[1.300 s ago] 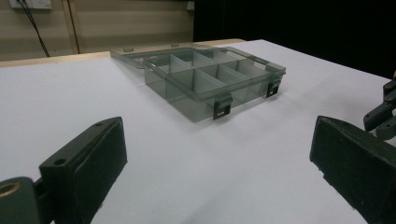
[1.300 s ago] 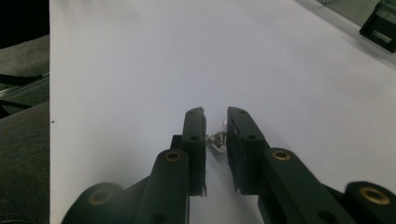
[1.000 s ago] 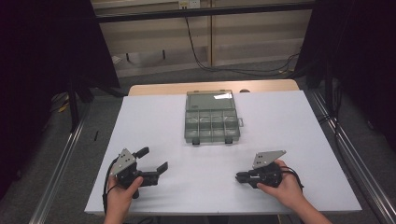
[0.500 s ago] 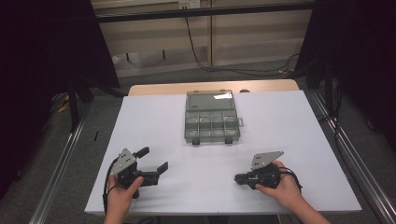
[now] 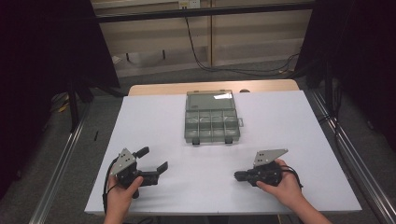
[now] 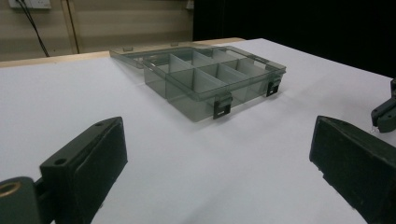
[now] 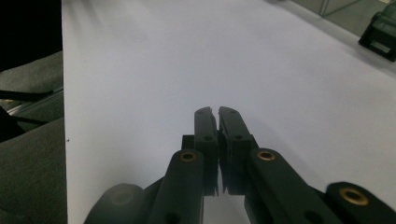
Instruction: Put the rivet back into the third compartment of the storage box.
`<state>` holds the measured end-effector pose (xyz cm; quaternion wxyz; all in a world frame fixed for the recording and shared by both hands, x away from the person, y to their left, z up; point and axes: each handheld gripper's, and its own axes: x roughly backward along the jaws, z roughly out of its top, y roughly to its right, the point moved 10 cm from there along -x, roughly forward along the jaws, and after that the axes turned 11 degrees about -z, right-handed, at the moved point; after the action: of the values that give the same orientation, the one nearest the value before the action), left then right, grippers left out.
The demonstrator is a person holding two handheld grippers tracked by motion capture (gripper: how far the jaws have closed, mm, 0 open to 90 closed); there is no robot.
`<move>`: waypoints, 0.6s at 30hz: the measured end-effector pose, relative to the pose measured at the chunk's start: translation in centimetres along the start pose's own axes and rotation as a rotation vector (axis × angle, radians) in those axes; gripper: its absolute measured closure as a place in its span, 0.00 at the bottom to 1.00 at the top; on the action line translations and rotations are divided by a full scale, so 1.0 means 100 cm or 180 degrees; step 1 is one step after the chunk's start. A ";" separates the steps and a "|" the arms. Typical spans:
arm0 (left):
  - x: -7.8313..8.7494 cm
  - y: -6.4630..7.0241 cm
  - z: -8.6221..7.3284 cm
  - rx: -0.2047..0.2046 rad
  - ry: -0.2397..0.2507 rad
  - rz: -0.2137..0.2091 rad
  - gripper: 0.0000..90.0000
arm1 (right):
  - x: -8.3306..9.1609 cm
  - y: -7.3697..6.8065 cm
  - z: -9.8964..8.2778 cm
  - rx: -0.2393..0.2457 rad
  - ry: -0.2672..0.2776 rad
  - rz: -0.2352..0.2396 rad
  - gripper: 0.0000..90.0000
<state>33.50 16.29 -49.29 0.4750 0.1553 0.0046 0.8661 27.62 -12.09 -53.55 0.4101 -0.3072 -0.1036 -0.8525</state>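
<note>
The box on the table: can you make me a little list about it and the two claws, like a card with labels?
Box: clear grey plastic box with small compartments, lid open and lying back
Inside the box: looks empty
Table: white top
Left claw: open, jaws wide apart, nothing between them, pointed toward the box
Right claw: shut, nothing in it
Touching the box: neither claw

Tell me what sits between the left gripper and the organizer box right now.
Nothing: in the left gripper view, bare white table runs from the open left gripper to the box. The high view shows the same clear stretch.
</note>
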 end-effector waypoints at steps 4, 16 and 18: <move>0.000 0.000 0.000 0.0002 0.0004 -0.0002 0.04 | 0.002 0.003 0.006 -0.0013 0.0089 -0.0042 0.97; -0.001 0.000 0.000 0.0003 0.0002 -0.0012 0.04 | 0.004 0.014 0.024 -0.0097 0.0279 -0.0169 0.97; -0.001 0.000 0.000 0.0005 0.0001 -0.0010 0.04 | 0.004 0.017 0.027 -0.0113 0.0306 -0.0193 0.97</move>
<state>33.53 16.21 -49.36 0.4762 0.1556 0.0055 0.8654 29.95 -12.27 -51.30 0.3831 -0.2699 -0.0779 -0.8799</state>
